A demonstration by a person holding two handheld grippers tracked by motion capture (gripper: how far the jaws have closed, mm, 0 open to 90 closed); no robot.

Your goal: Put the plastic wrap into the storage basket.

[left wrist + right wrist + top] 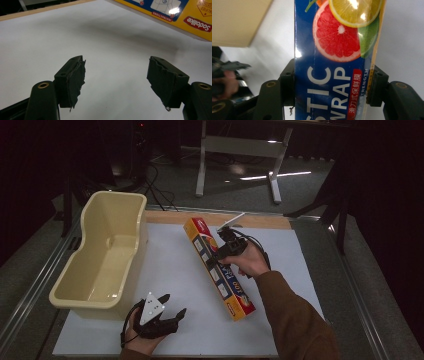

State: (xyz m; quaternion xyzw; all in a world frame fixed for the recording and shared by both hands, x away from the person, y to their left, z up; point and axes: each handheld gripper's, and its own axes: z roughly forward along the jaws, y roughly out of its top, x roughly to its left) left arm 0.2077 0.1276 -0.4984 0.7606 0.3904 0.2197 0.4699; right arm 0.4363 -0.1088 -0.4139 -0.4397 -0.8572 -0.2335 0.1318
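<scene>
Desk (175, 270): cream tub (102, 255) at left, plastic-wrap box (218, 267) lying diagonally mid-desk. Right gripper (226, 254) fingers pinch box across its width, likely lifting it; grip is off-centre, so keep it level. Left gripper (172, 307) fingers spread, idle.

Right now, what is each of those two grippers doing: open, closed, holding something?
Left gripper: open, holding nothing, above the white table.
Right gripper: closed on the plastic wrap box, jaws on its two long sides.
</scene>
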